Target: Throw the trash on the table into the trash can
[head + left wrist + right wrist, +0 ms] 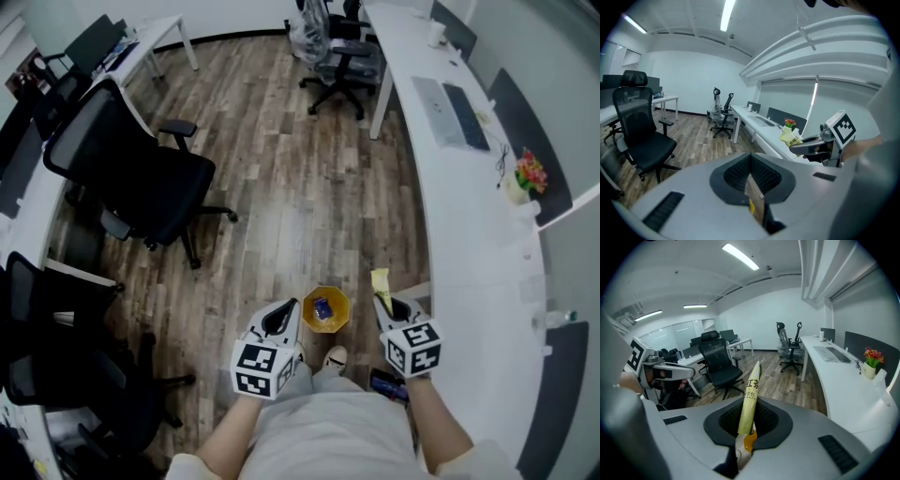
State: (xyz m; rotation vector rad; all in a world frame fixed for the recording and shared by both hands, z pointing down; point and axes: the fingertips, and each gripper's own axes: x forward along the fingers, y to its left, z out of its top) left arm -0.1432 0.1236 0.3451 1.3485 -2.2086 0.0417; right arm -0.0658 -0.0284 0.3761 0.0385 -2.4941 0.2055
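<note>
A small yellow trash can point(308, 302) stands on the wood floor between my two grippers, with a blue scrap point(322, 307) inside. My left gripper point(289, 309) is just left of the can, shut on a thin brown wrapper point(755, 193) with a yellow patch. The right gripper point(382, 302) is just right of the can, shut on a long yellow tea packet point(381, 280) that sticks up past the jaws point(750, 399). The left gripper view shows the right gripper point(806, 145) with its packet point(788, 137). The right gripper view shows the left gripper point(670, 371) at the left.
A long white desk point(469, 244) runs along the right, with a keyboard point(466, 117) and flowers point(530, 173). A black office chair point(131, 169) stands at the left by another desk, more chairs point(342, 61) at the far end. A dark blue item point(389, 384) lies near my shoe point(335, 357).
</note>
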